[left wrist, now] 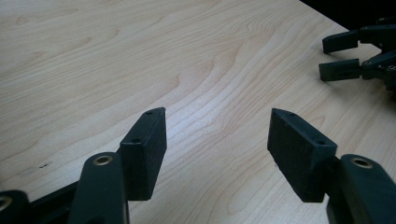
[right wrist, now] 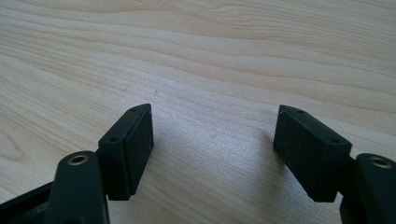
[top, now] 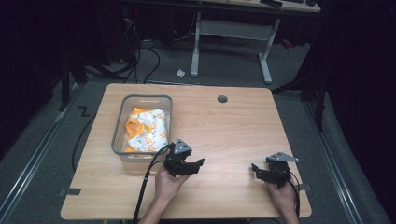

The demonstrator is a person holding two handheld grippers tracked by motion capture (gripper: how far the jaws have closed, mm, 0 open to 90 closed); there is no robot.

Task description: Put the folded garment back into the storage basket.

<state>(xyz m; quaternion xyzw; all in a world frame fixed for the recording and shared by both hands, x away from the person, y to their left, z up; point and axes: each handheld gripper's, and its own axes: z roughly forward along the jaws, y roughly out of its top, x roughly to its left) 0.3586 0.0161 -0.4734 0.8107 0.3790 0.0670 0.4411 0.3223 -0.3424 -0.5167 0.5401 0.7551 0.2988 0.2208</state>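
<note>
the wooden counter [top: 224, 135] carries everything here, and the clear plastic bin [top: 119, 135] serves as the landmark: it sits on the counter's left half, nearer the far edge than the near one. inside the bin lies a crumpled white cloth with orange print [top: 147, 129], bunched loosely, which fits a thing dropped in or waiting to be pulled out rather than folded away.

just off the bin's near right corner, the left claw [top: 194, 167] is held low over the wood, pointing away from the bin toward the bare middle of the counter. its jaws stand apart with nothing between them, only wood grain behind them in the left gripper view. that pose reads as rest or readiness, not a reach for the cloth.

well to the right of the bin, near the counter's right edge, the right claw [top: 257, 171] points back toward the bin side. its jaws are also spread and empty, sitting low over the counter in the right gripper view, likely parked so the hand can rest.
</note>
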